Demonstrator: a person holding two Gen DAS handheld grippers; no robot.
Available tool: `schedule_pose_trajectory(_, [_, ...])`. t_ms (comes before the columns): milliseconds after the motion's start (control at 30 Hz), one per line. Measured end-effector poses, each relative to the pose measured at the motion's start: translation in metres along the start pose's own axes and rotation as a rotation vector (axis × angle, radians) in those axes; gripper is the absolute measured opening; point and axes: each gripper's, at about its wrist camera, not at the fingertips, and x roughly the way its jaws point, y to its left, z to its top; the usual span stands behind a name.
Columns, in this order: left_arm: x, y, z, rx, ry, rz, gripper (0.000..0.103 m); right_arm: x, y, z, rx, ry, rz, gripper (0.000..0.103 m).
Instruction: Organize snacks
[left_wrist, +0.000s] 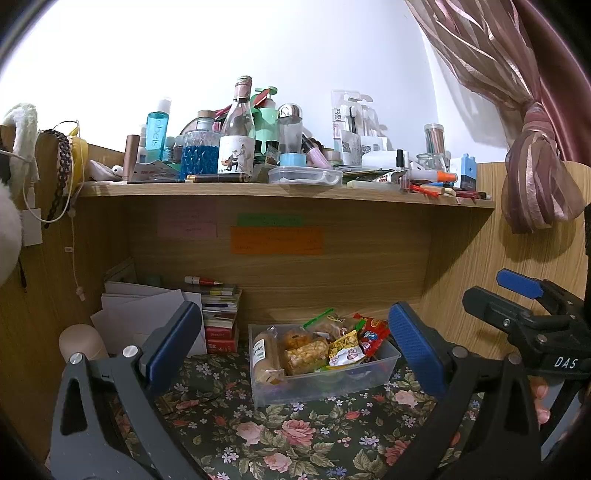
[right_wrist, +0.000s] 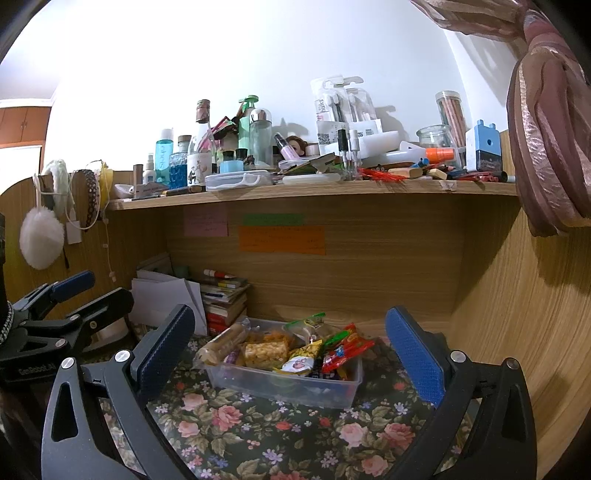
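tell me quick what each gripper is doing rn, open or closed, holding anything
Left gripper: open, holding nothing, above the floral cloth short of the snack bin.
Right gripper: open, holding nothing, also facing the bin.

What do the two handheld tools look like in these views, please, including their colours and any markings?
Both tools look alike: black, angular plastic frames with triangular cut-outs and silver round pins at the joints. Each finger carries a blue, finely textured rectangular pad. The left tool shows this up close, as does the right tool. White lettering reading "DAS" marks the right tool's body in the left wrist view. No cables or sleeves are visible.
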Motion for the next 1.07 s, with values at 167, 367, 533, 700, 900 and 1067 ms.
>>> schedule_pose_trajectory(167, [0.0015, 0.0008, -0.0024, 0.005, 0.003, -0.010, 0.103, 0.0002, -0.0009, 0.0000, -0.001, 0.001, -0.001, 0.103])
schedule_pose_trajectory(367, [0.0017, 0.0004, -0.0022, 0.003, 0.004, -0.008, 0.103, 0.0002, -0.0007, -0.0004, 0.002, 0.001, -0.004, 0.103])
schedule_pose_trajectory(533, [0.0052, 0.0036, -0.0039, 0.001, 0.010, -0.025, 0.103, 0.0001, -0.0009, -0.0006, 0.002, 0.001, -0.003, 0.103])
schedule_pose_trajectory(700, [0.0050, 0.0032, -0.0048, 0.009, 0.013, -0.031, 0.103, 0.0005, -0.0015, -0.0009, 0.004, 0.000, -0.001, 0.103])
schedule_pose_trajectory(900, [0.0052, 0.0034, -0.0053, 0.011, 0.014, -0.037, 0.103, 0.0031, 0.0031, -0.0017, 0.000, 0.007, -0.010, 0.103])
schedule_pose_trajectory(1067, [0.0066, 0.0046, -0.0064, 0.008, 0.019, -0.038, 0.103, 0.0039, 0.0032, -0.0017, 0.002, 0.008, -0.011, 0.103])
